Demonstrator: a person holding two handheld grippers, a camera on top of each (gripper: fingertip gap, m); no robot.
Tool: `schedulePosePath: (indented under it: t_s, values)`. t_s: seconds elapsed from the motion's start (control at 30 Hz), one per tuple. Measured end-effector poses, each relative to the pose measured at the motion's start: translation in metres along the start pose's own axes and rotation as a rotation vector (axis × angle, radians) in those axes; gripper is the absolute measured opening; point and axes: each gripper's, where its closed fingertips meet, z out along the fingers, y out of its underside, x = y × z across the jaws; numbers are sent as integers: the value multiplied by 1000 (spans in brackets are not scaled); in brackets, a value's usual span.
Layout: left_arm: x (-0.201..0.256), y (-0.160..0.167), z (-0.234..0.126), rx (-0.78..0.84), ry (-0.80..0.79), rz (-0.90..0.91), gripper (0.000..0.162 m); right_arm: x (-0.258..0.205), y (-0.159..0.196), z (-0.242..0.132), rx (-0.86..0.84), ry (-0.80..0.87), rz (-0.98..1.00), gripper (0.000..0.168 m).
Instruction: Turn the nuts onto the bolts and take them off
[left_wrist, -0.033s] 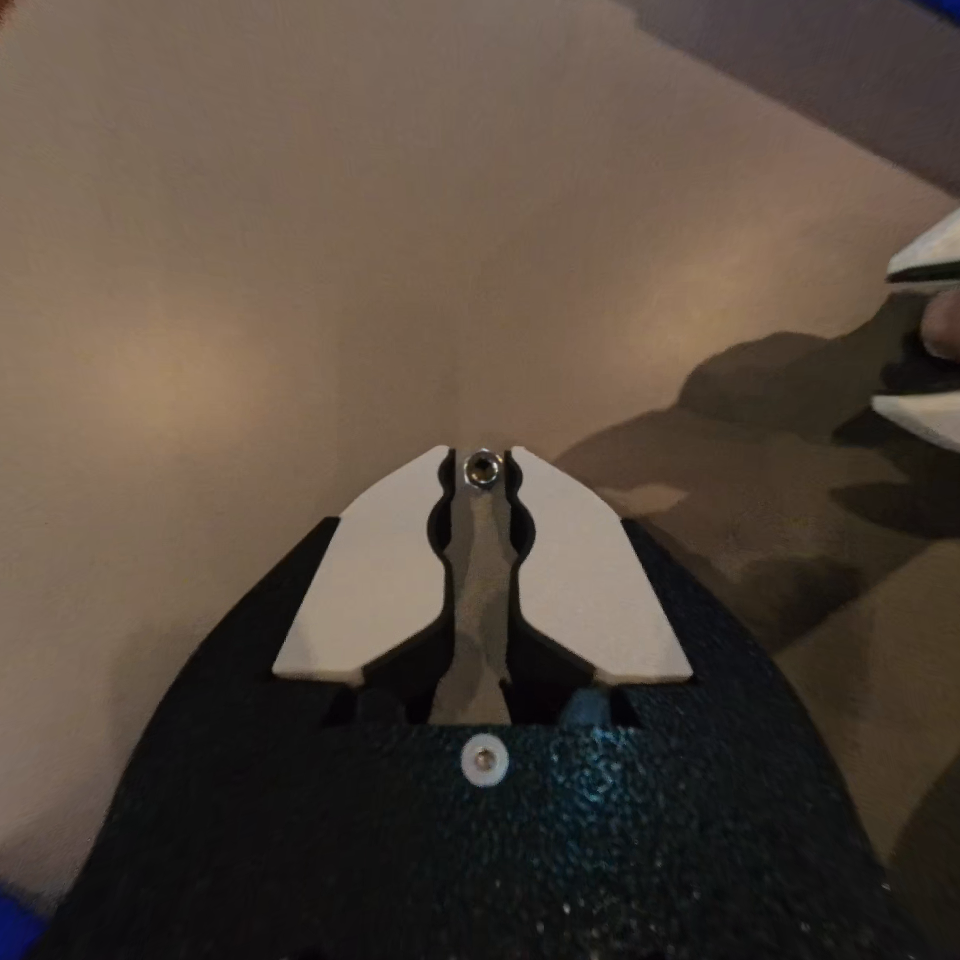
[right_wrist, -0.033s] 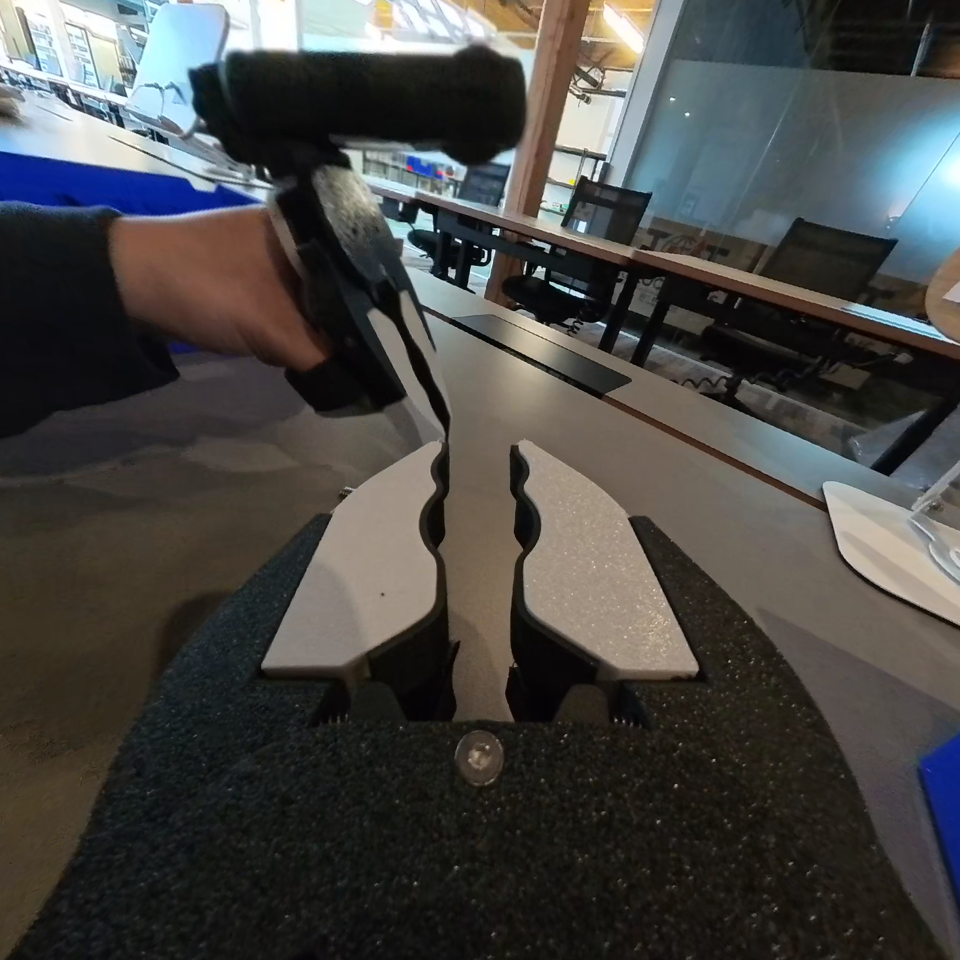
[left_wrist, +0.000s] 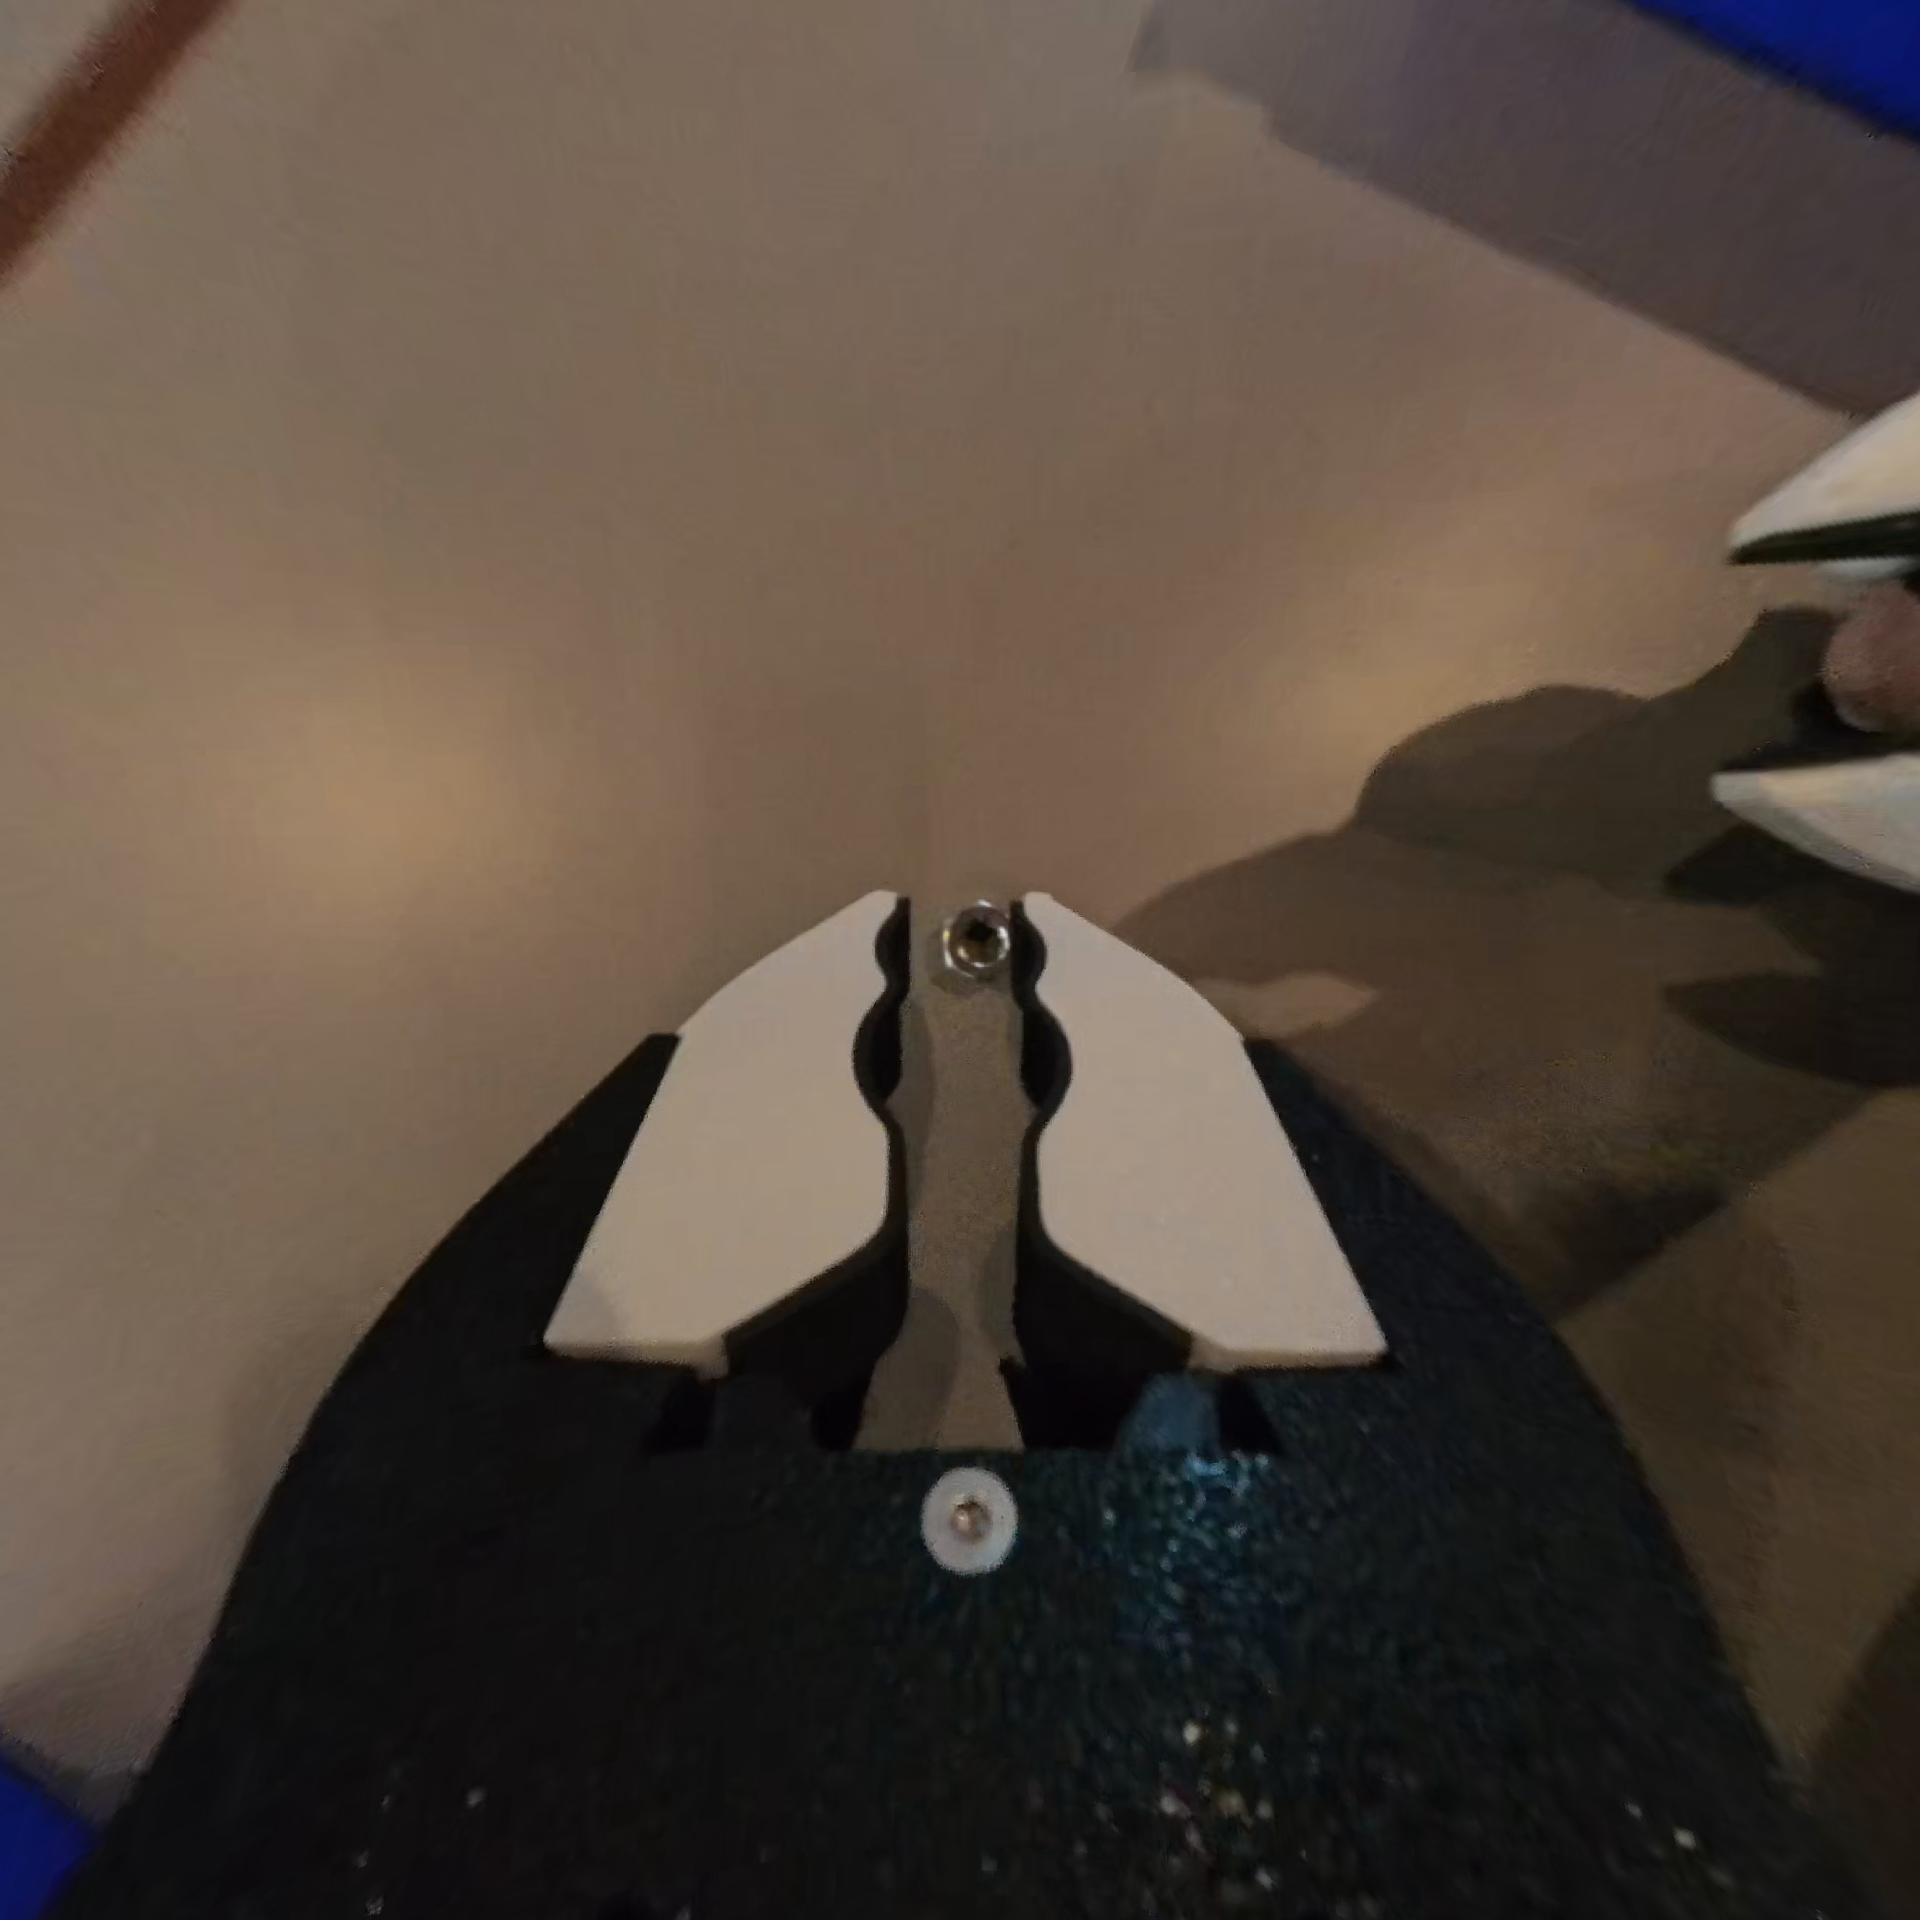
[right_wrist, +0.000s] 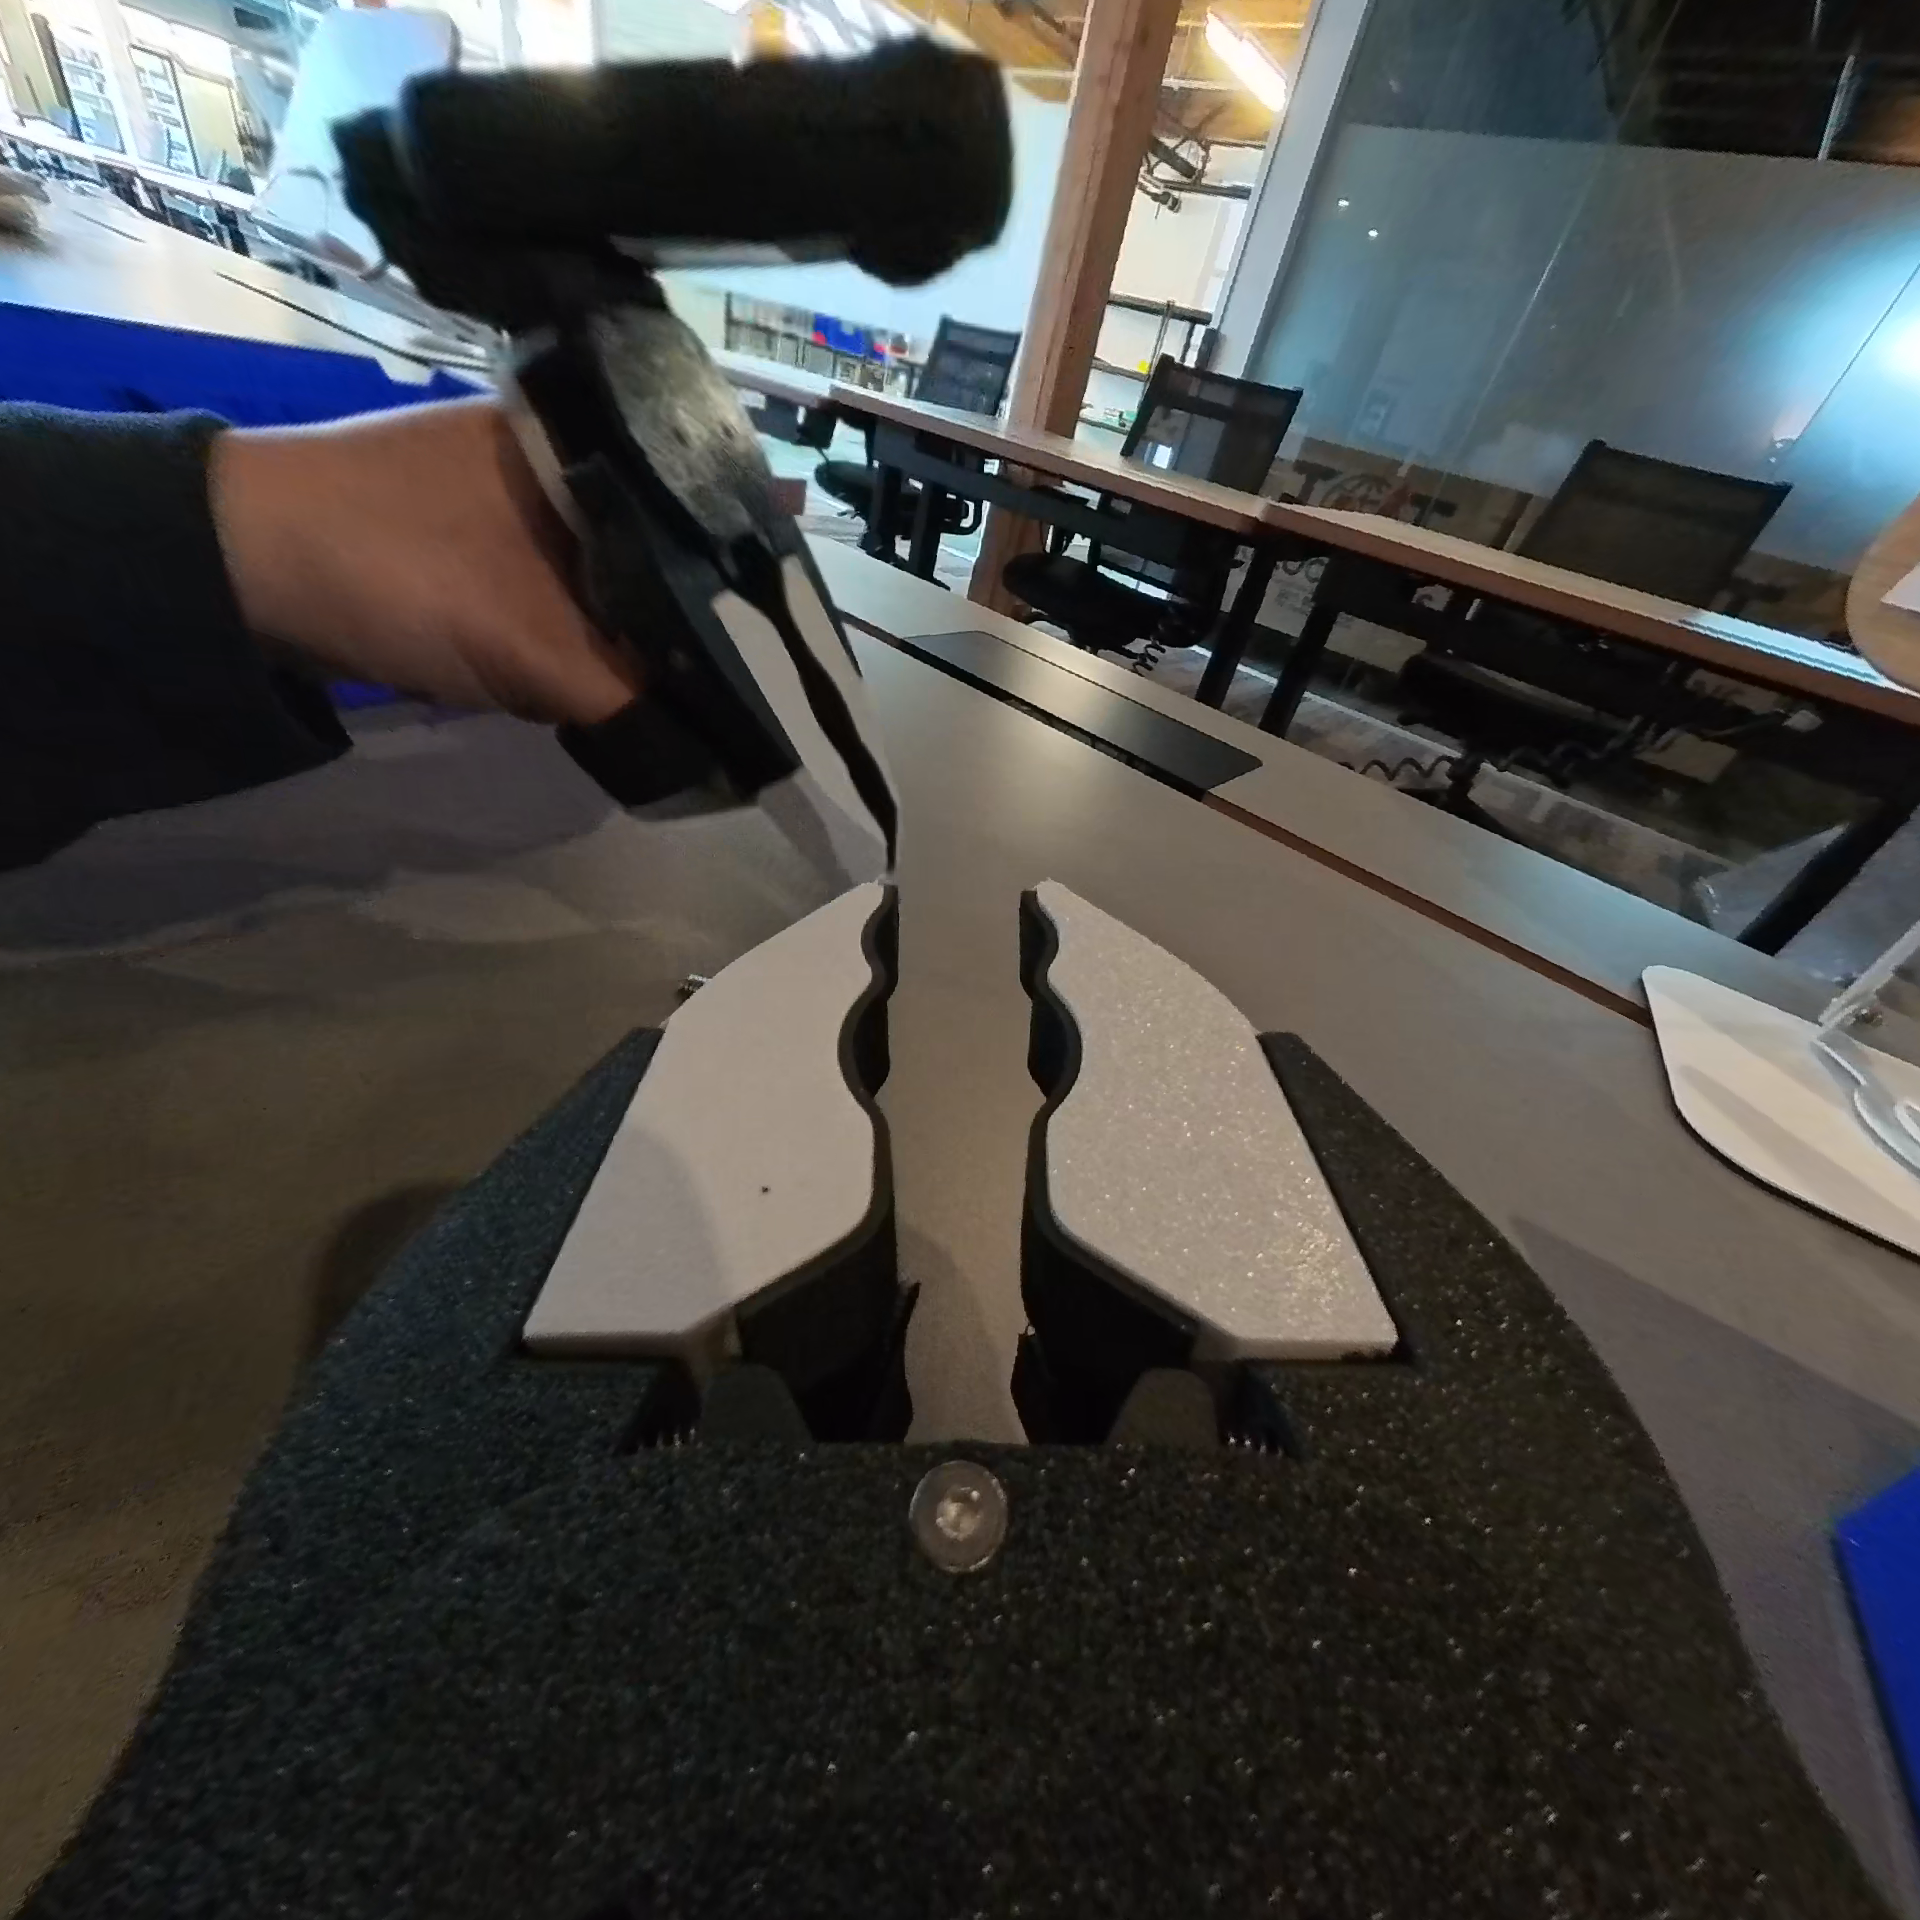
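The left gripper (left_wrist: 968, 914) points steeply down at the table (left_wrist: 520, 623), its jaws parted around a small nut (left_wrist: 970, 948) lying between the tips, not visibly pinched, likely lined up to grip it. Right of the nut, the right gripper (right_wrist: 958, 902) waits open and empty; a bolt isn't clearly visible.

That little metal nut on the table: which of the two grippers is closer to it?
Left. The nut sits between the fingertips of the left gripper, which is open around it. The right gripper is off to the side, well apart from it.
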Motion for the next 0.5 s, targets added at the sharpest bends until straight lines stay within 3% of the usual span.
schedulePosePath:
  t_s: [0.2, 0.3, 0.5]
  values:
    - [-15, -4, -57, 437, -161, 50, 7, -1, -1, -1, 1, 0, -19, 22]
    - [-20, 9, -75, 566, -218, 48, 5, -4, 0, 1, -5, -12, -36, 22]
    - [-15, 16, -82, 708, -158, 35, 5, -22, 6, 6, -43, -93, -145, 20]
